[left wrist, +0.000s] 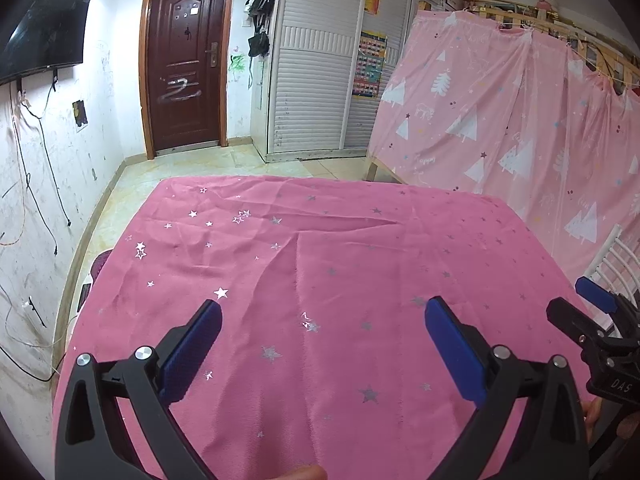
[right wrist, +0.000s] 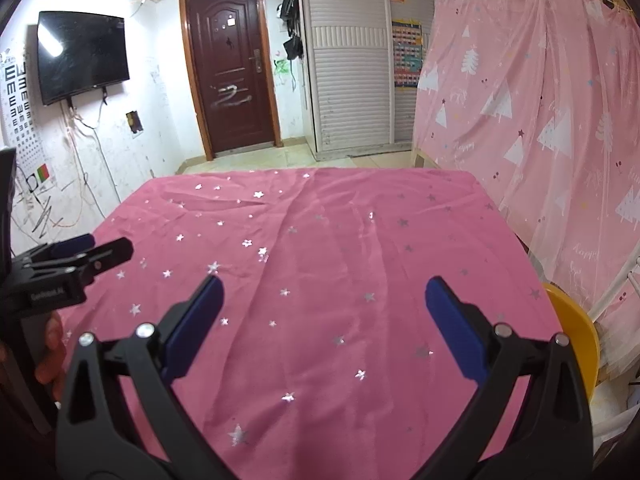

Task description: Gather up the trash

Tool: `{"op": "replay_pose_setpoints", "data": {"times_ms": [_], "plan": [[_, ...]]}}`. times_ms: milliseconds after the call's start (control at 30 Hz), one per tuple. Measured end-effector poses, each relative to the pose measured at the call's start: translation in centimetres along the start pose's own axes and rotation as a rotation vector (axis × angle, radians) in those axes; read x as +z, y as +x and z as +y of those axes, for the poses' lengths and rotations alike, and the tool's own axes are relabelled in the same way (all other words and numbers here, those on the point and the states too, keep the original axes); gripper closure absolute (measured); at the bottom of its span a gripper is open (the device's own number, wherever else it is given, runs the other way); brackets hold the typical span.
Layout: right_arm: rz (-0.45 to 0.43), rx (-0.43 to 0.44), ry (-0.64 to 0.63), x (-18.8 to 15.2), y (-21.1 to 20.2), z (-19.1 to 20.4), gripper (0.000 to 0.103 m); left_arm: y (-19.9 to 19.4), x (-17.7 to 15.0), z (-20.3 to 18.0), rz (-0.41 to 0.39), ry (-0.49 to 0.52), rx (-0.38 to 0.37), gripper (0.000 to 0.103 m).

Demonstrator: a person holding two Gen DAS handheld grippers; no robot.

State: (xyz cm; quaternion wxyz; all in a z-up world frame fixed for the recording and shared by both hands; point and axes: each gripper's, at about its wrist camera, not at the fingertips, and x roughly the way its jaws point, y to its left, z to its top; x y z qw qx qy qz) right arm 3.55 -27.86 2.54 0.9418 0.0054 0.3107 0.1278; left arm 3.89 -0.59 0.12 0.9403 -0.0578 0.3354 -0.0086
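Left claw (left wrist: 322,312): held level above the near edge of the bench (left wrist: 360,240), pointing toward the dark brown door (left wrist: 185,60); its two blue-padded fingers (left wrist: 192,350) are spread wide with nothing between them. Right claw (right wrist: 324,292): same pose, parallel to the left and just beside it, fingers (right wrist: 454,328) wide apart and empty. Each claw appears at the edge of the other's view, the right one at the right margin of the left wrist view (left wrist: 600,320), the left one at the left margin of the right wrist view (right wrist: 68,268), where part of a hand (right wrist: 50,356) grips its handle.

The bench is covered by a pink cloth (right wrist: 320,260) printed with silver stars, wrinkled along several folds. No trash can be made out on the cloth in either view. A yellow stool (right wrist: 580,340) stands just beside the right edge of the bench. A pink curtain (right wrist: 540,120) with white trees hangs to the right; a wall-mounted television (right wrist: 82,56) is to the left.
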Motion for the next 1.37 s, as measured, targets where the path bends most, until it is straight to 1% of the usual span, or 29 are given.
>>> {"op": "replay_pose_setpoints", "data": {"times_ms": [733,867,1367], "plan": [[0.002,-0.003,-0.007,-0.14,0.15,0.47,0.006,0.19,0.05,0.12,0.006,-0.010,0.004,0.008],[0.001,-0.002,-0.007,-0.14,0.15,0.51,0.006,0.06,0.01,0.23,-0.003,-0.012,0.004,0.008],[0.001,-0.002,-0.005,-0.12,0.14,0.47,0.006,-0.22,-0.28,0.01,-0.006,0.000,0.003,0.008]]}}
